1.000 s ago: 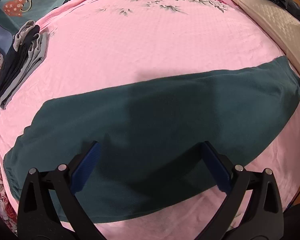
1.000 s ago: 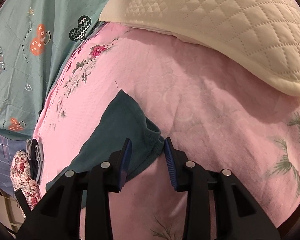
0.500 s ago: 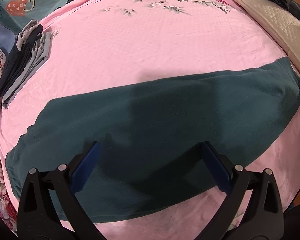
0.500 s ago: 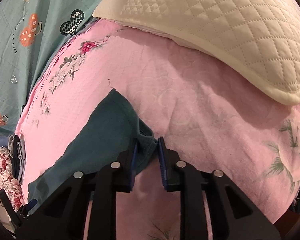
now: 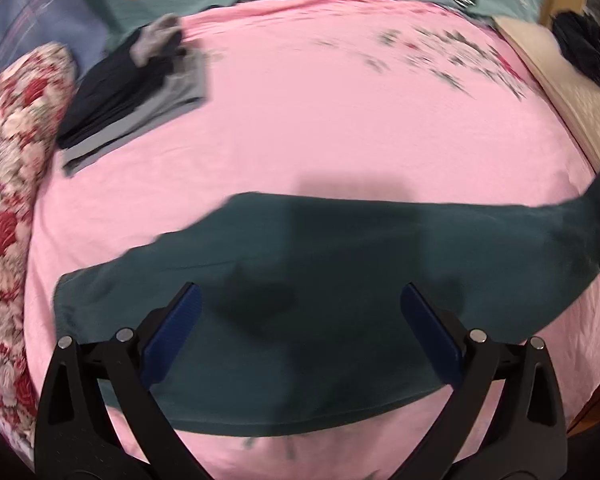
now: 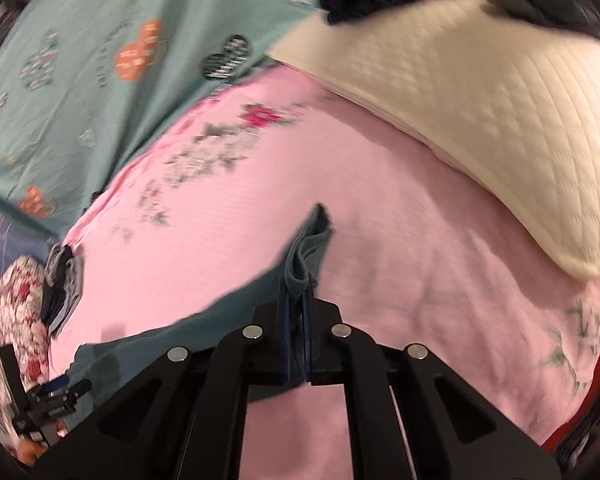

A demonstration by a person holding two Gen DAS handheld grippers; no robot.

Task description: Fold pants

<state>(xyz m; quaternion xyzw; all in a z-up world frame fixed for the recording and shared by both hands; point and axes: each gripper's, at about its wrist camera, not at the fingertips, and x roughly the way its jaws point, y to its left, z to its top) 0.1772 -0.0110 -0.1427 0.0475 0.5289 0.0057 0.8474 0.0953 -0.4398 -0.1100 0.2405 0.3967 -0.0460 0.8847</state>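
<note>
The pants [image 5: 340,300] lie across the pink sheet [image 5: 320,120]. The right gripper [image 6: 296,300] pinches one end, apparently lifted; the left gripper [image 5: 300,320] gapes wide, empty. Carry that end over evenly, keeping edges aligned.

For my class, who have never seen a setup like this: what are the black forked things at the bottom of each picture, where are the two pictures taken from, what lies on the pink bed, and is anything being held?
The black forks are hand-held tongs with blue pads, one in each of a person's hands. A wide-angle camera sits on each, looking along its fingers, so each picture is one tool's own view.

In the left view, the left tongs stand wide open above dark green pants spread across the pink bedsheet. They grip nothing. A stack of folded dark and grey clothes lies at the far left, beside a flowered cushion.

In the right view, the right tongs are shut on one end of the pants, pinching a bunched edge. A cream quilted pillow lies beyond.
</note>
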